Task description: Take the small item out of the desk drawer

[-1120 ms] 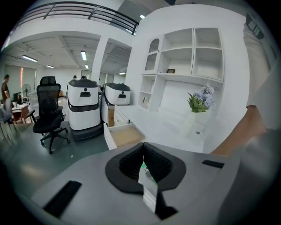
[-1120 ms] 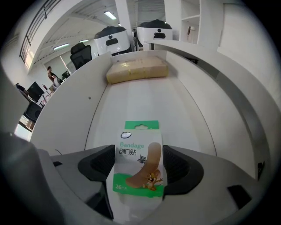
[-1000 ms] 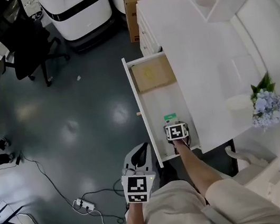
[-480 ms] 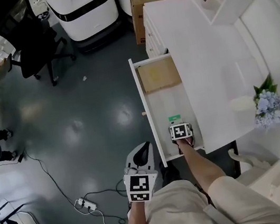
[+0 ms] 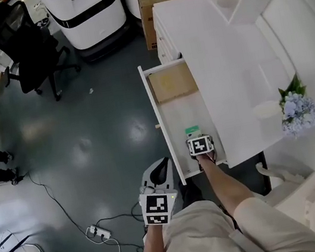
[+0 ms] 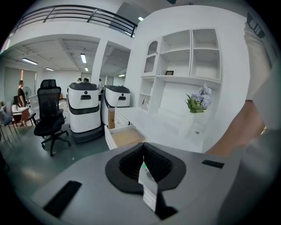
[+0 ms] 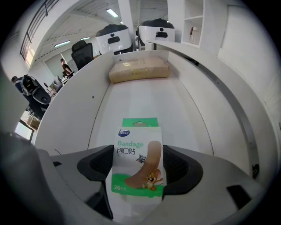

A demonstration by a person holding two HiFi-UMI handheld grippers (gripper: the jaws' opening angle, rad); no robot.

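The white desk (image 5: 225,62) has one drawer (image 5: 162,133) pulled out toward me. My right gripper (image 5: 195,137) is inside its near end, shut on a small pack of bandages (image 5: 191,130). In the right gripper view the green and white pack (image 7: 138,145) sits upright between the black pads (image 7: 99,162) of my right gripper (image 7: 138,161), above the drawer floor. My left gripper (image 5: 162,167) hangs outside the drawer, below its front corner, over the floor. In the left gripper view my left gripper (image 6: 141,147) is shut and holds nothing.
A tan padded package (image 5: 172,82) lies at the drawer's far end, also visible as the package (image 7: 139,70) ahead of the pack. Flowers (image 5: 296,107) and a white cup (image 5: 268,110) stand on the desk. Two white machines (image 5: 86,11), a cardboard box (image 5: 151,3), an office chair (image 5: 22,43) and a power strip (image 5: 96,230) occupy the floor.
Only my head view has shifted a little. The right gripper stays at the drawer's near end with the pack, and the left gripper hangs in the same place.
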